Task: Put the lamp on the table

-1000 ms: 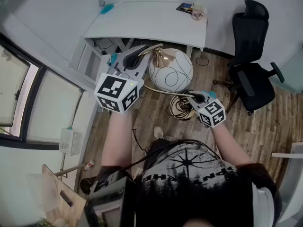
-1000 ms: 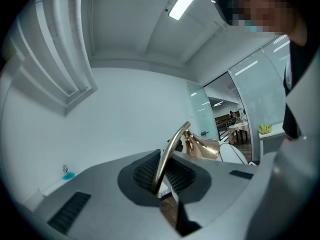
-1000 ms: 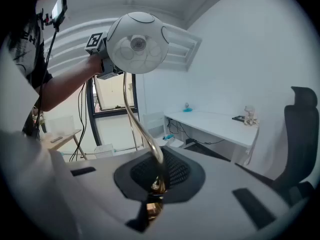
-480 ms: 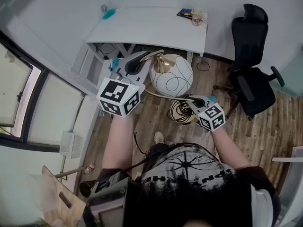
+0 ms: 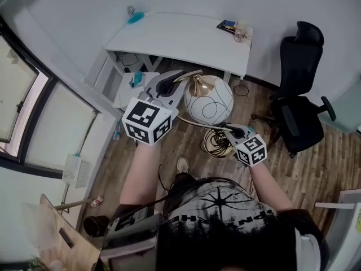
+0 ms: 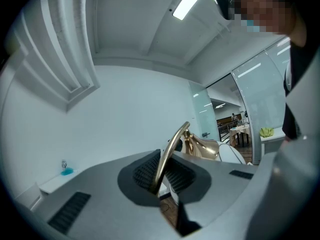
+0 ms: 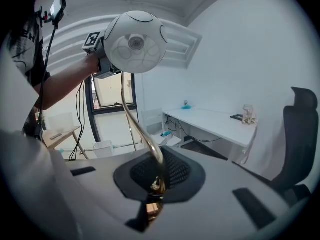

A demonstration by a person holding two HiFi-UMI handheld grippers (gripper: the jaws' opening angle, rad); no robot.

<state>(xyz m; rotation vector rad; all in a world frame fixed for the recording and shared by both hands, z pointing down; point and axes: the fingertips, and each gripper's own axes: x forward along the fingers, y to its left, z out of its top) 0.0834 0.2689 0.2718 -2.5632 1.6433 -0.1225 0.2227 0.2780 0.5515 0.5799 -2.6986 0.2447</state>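
Observation:
The lamp has a white globe shade (image 5: 210, 101) with thin black lines, a curved brass stem (image 7: 134, 121) and a brass looped foot (image 5: 215, 143). It hangs in the air above the wooden floor, short of the white table (image 5: 180, 38). My left gripper (image 5: 179, 79) is shut on the upper stem (image 6: 167, 154) next to the brass cap (image 6: 202, 147). My right gripper (image 5: 230, 130) is shut on the lower stem, just above the foot. In the right gripper view the globe (image 7: 137, 41) stands high over the right gripper (image 7: 157, 181), with the table (image 7: 215, 124) behind.
A black office chair (image 5: 299, 95) stands right of the table. On the tabletop are a blue object (image 5: 135, 18) at the left end and a glass jar (image 5: 242, 33) at the right. A white drawer unit (image 5: 132, 83) sits beneath. Windows run along the left wall.
The table and chair have shifted lower in the head view as the person carries the lamp toward the table. Both grips on the stem are unchanged.

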